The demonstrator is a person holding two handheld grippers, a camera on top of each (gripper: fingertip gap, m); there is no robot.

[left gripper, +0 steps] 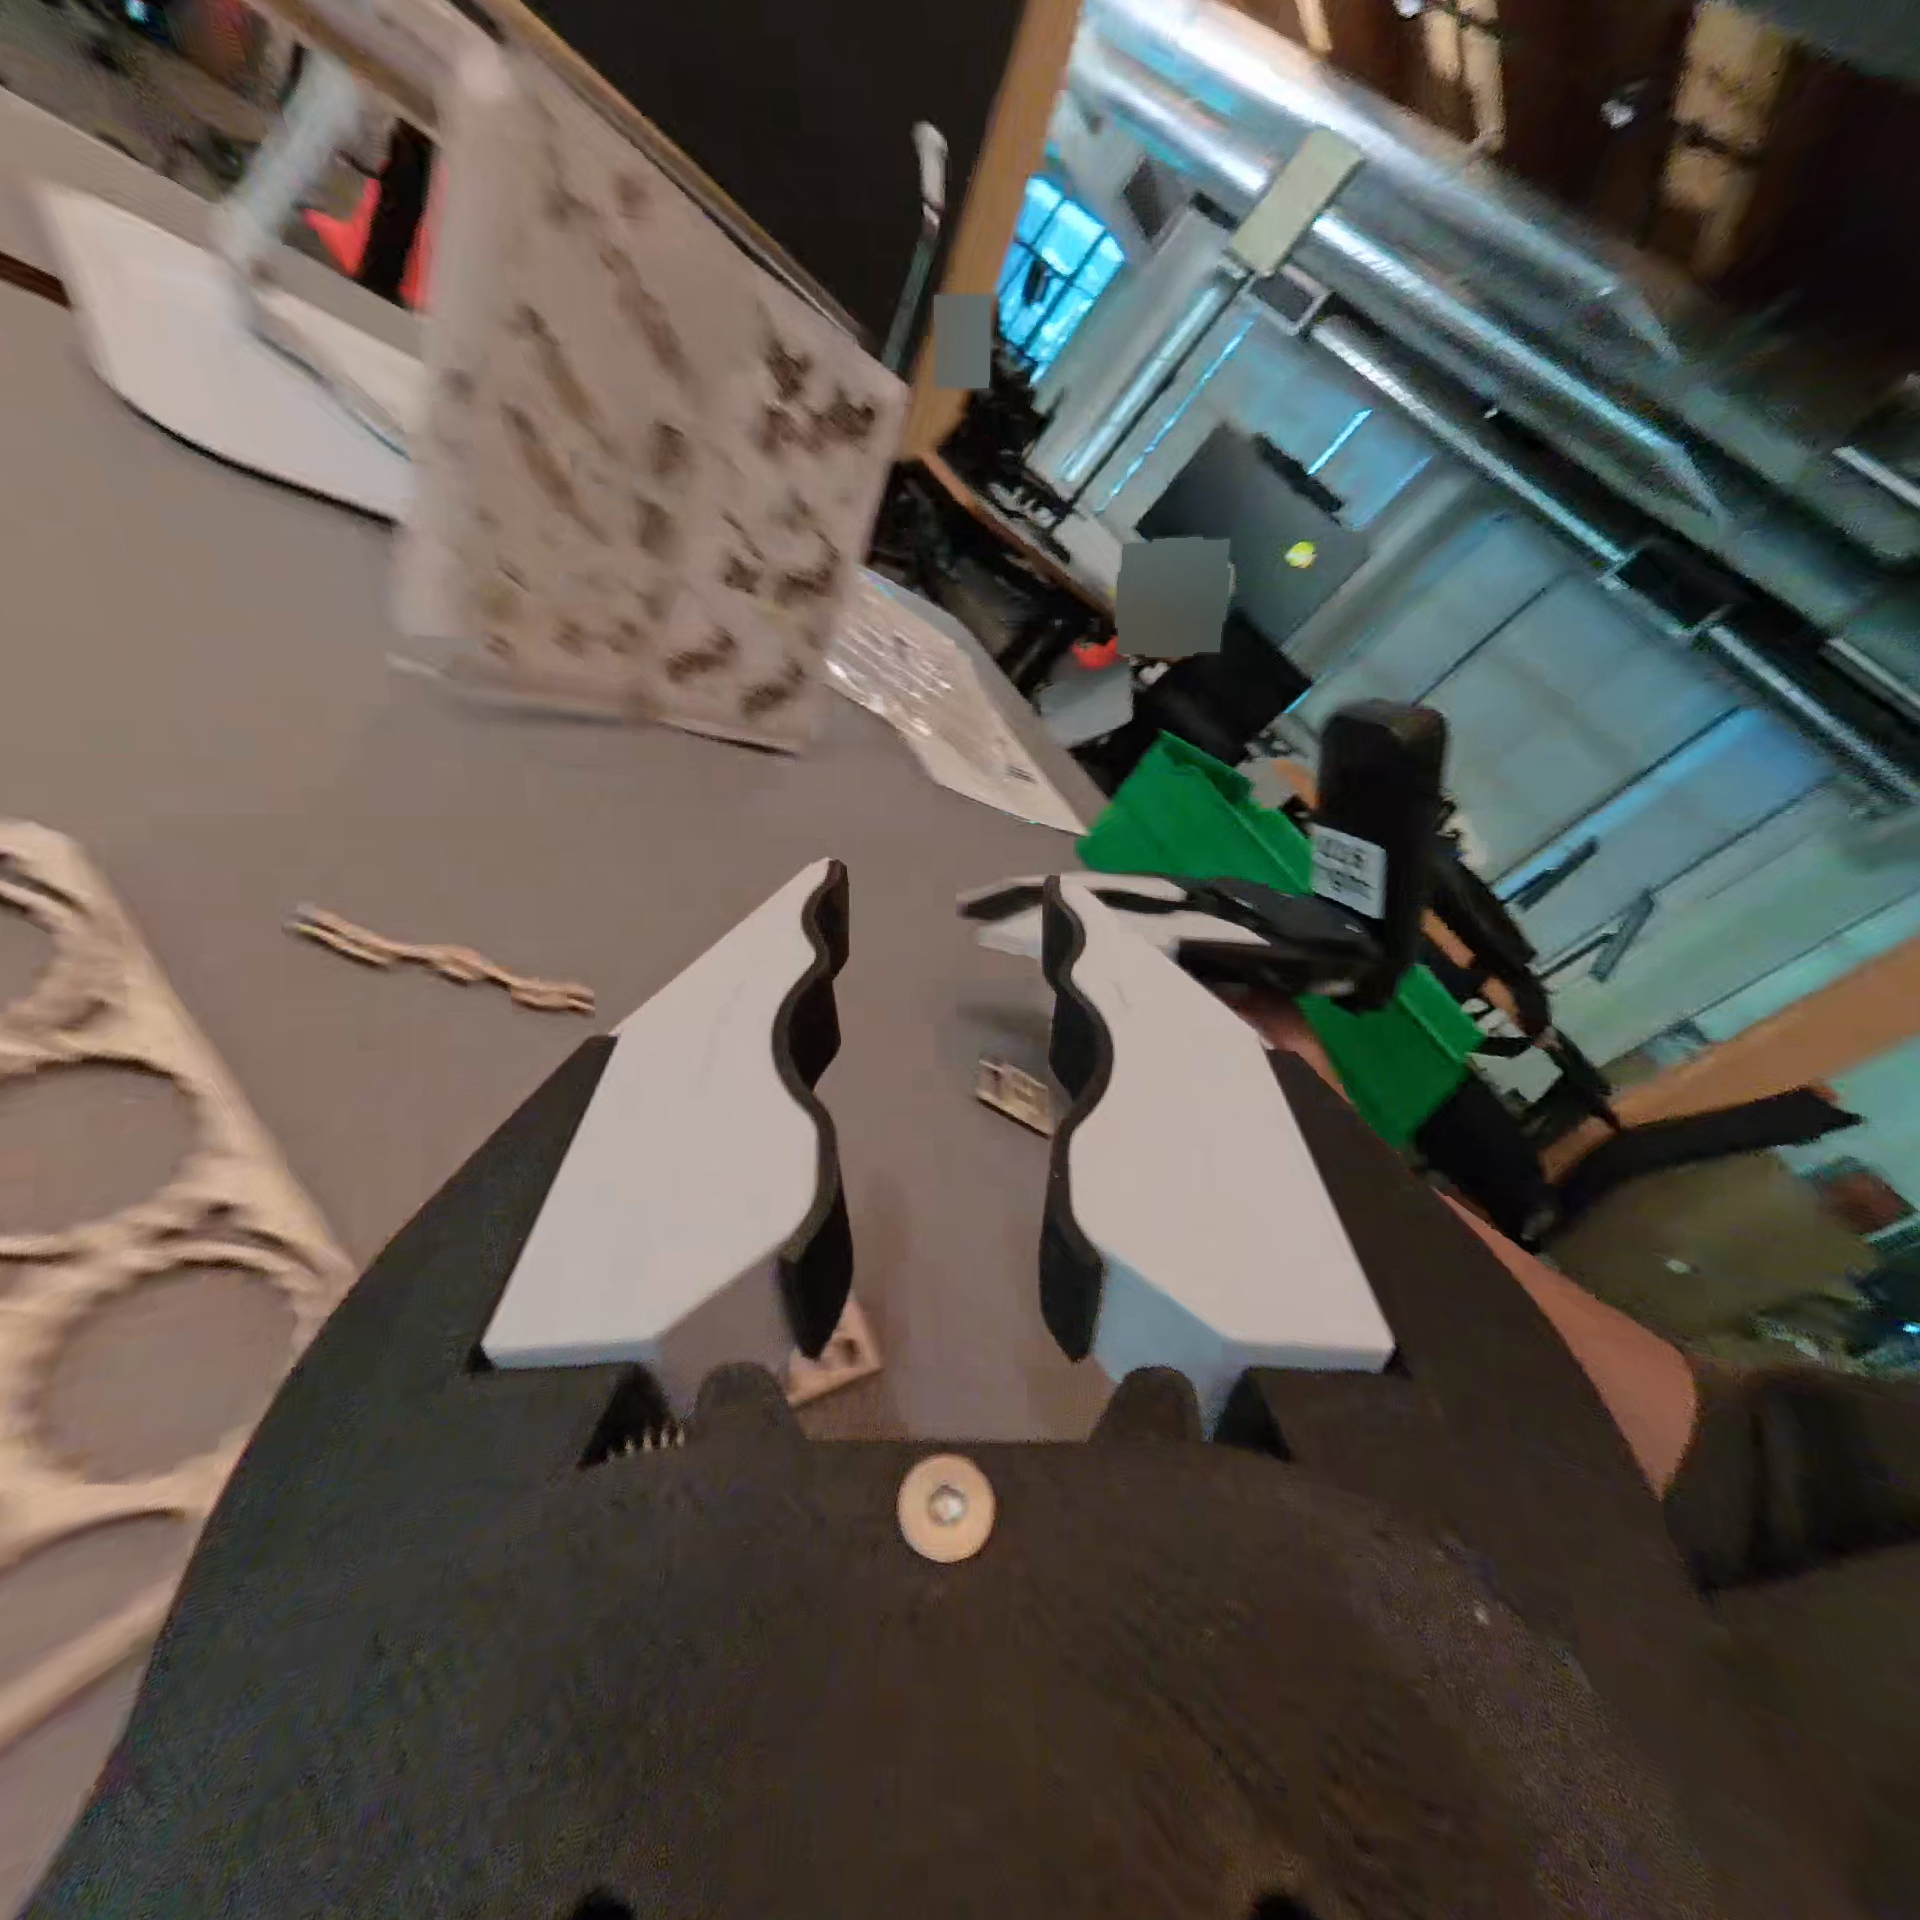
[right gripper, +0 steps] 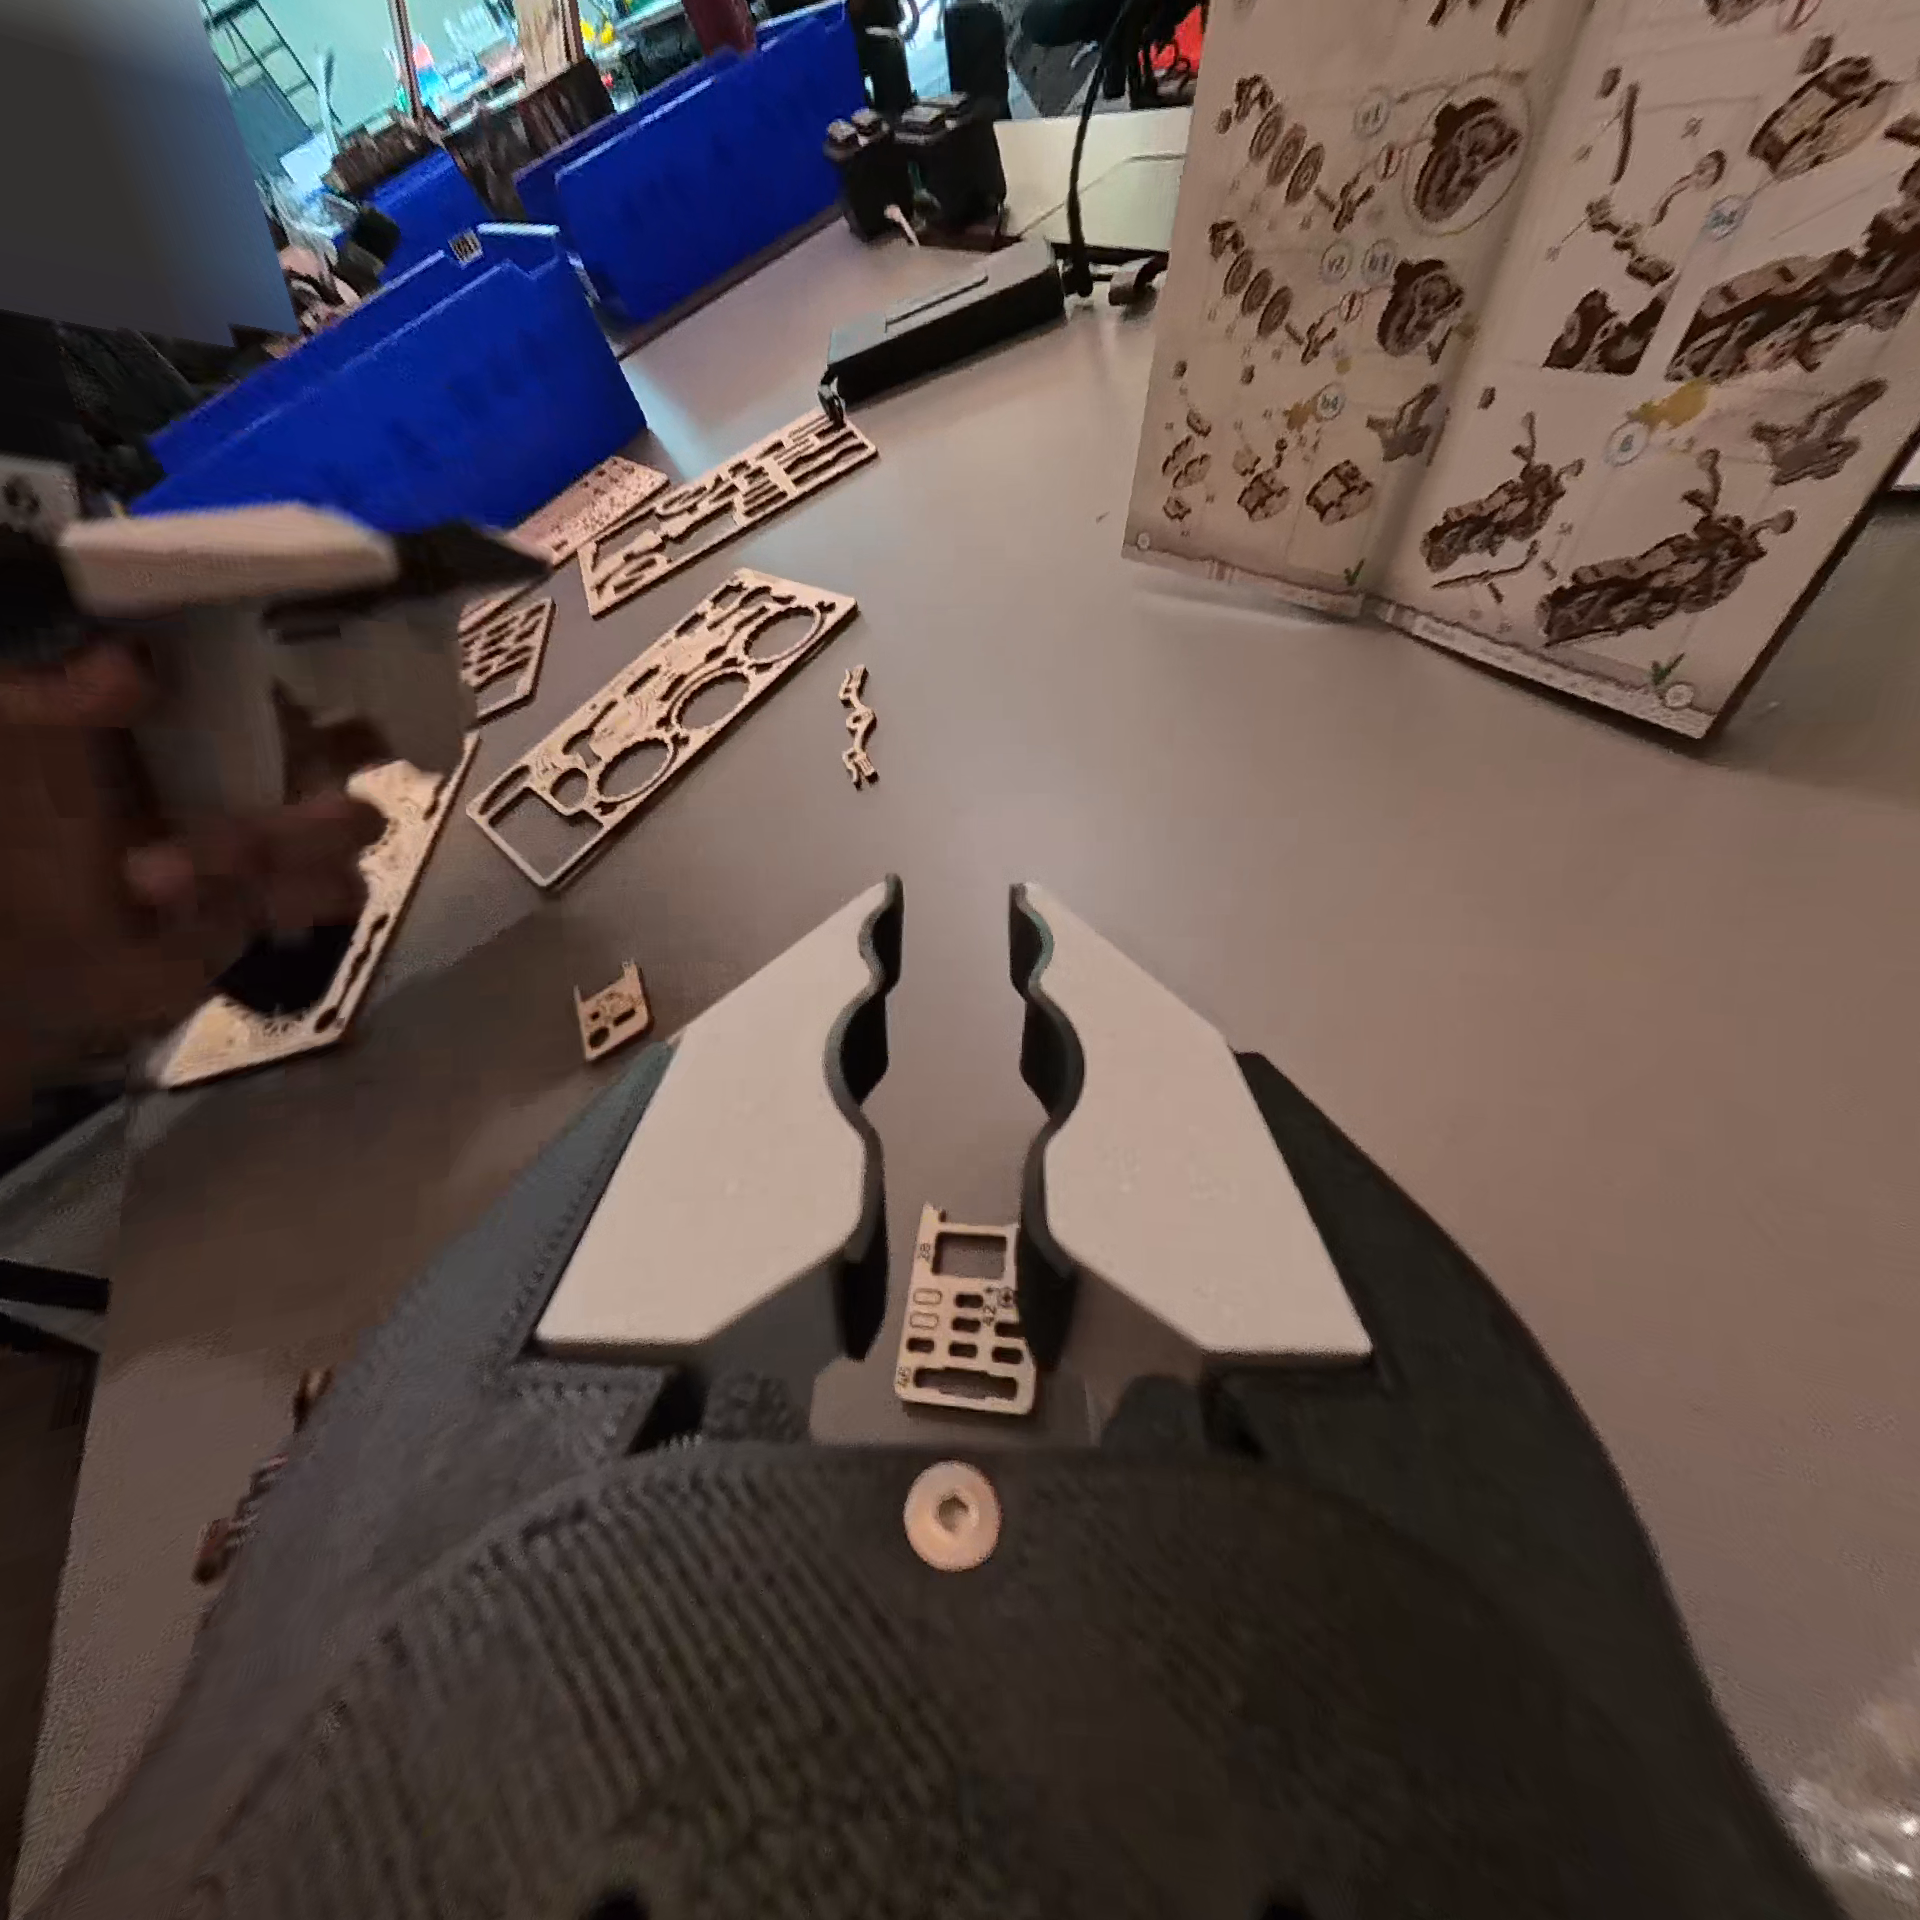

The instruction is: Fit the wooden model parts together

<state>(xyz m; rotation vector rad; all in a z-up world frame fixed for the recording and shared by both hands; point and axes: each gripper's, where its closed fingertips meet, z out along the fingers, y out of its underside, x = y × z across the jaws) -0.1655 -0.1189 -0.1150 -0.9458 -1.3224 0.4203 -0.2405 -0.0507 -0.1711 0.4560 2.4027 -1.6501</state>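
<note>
- Right gripper (right gripper: 956, 904): jaws spread and empty, held low over the grey worktop (right gripper: 1351, 987). A small slotted wooden plate (right gripper: 966, 1320) lies flat between the roots of the fingers, nearest of all the parts; it appears to be the piece to be picked up.
- Judged step: closing on this plate. Being thin and flat, it probably needs the fingertips drawn back over it and one edge tipped up before pinching; a squeeze across the cut-out slots risks snapping it.
- Second small plate (right gripper: 611, 1010): lies flat just left of the right gripper, apart from the first; likely the mating part.
- Left gripper (left gripper: 945, 883): jaws likewise spread, holding nothing, tilted above the worktop. Its view is motion-blurred, so its exact height cannot be told.
- Wavy wooden strip (right gripper: 858, 725): farther out, alone on the worktop, between the grippers and the sheets.
- Punched-out wooden sheets (right gripper: 665, 717): lie flat to the far left, with round holes where parts were removed; best left undisturbed when either gripper swings in.
- Instruction booklet (right gripper: 1538, 343): stands open and upright at the far right, facing the worker; its diagrams can be checked for slot orientation before pressing parts together.
- Blue bins (right gripper: 436, 405): far left edge, well apart from the work.
</note>
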